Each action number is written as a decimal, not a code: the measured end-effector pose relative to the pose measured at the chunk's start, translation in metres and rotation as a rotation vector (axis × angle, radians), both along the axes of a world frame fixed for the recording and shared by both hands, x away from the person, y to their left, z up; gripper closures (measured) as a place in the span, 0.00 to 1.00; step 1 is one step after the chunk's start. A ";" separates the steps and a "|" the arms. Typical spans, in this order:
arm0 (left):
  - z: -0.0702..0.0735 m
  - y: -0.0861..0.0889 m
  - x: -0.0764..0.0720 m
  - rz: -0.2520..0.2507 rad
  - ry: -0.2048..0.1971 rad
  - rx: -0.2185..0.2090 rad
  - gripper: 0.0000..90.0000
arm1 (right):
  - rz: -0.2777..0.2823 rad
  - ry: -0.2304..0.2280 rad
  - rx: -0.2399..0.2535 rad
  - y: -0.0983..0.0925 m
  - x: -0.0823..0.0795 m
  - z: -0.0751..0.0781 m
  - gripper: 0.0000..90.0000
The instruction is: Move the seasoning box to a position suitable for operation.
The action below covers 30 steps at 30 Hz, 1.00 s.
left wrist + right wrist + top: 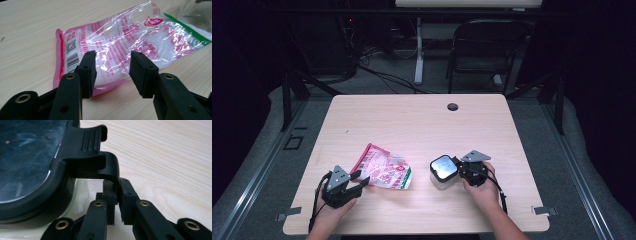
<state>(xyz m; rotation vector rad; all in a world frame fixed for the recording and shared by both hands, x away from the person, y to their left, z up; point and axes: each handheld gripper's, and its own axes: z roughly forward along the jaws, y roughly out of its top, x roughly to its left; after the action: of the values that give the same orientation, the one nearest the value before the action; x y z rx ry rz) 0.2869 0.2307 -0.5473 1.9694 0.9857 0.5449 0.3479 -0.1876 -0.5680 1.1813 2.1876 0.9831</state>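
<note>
Item: pink plastic bag [117, 47], lying flat on the table [412, 120] directly ahead of the left gripper [112, 72], whose jaws stand wide and empty astride its near edge. Item: lidded jar [443, 172], right gripper [116, 200] clamped narrowly on its black lid latch [110, 167]. Step in hand appears to be unlatching; next probably calls for lifting the latch while the left closes on the bag.

Glossy crinkled plastic bag [130, 42], pale matt wood-grain table [412, 120], glossy-topped black lid [30, 157]
</note>
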 end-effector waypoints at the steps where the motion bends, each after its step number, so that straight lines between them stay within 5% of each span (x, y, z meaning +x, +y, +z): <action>1: 0.000 -0.004 0.000 -0.003 0.005 -0.017 0.63 | -0.003 0.006 0.004 0.003 -0.003 0.001 0.93; 6: 0.001 -0.023 -0.002 -0.034 -0.006 -0.007 0.61 | -0.009 0.003 0.003 0.006 -0.008 0.001 0.93; 8: 0.006 -0.040 -0.003 -0.084 -0.060 0.043 0.59 | -0.027 0.002 -0.011 0.009 -0.012 0.002 0.94; 10: 0.010 -0.052 0.001 -0.110 -0.072 0.057 0.60 | -0.040 -0.004 -0.012 0.011 -0.015 0.001 0.94; 13: 0.013 -0.064 0.007 -0.140 -0.052 0.034 0.65 | -0.048 0.003 -0.026 0.012 -0.021 0.002 0.94; 18: 0.009 -0.097 0.020 -0.216 0.052 -0.014 0.76 | -0.058 0.009 -0.011 0.012 -0.029 0.002 0.93; 23: 0.000 -0.108 0.013 -0.275 0.074 0.011 0.87 | -0.046 -0.005 0.036 0.007 -0.037 0.004 0.88; 30: 0.001 -0.119 0.012 -0.306 0.078 0.004 0.95 | -0.003 -0.021 0.016 0.004 -0.049 0.006 0.87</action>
<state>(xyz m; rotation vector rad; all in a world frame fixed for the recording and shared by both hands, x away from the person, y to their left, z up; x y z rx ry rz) 0.2988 0.1117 -0.5464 2.1080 0.7097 0.3009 0.2991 -0.1831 -0.5622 1.1763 2.1650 1.0091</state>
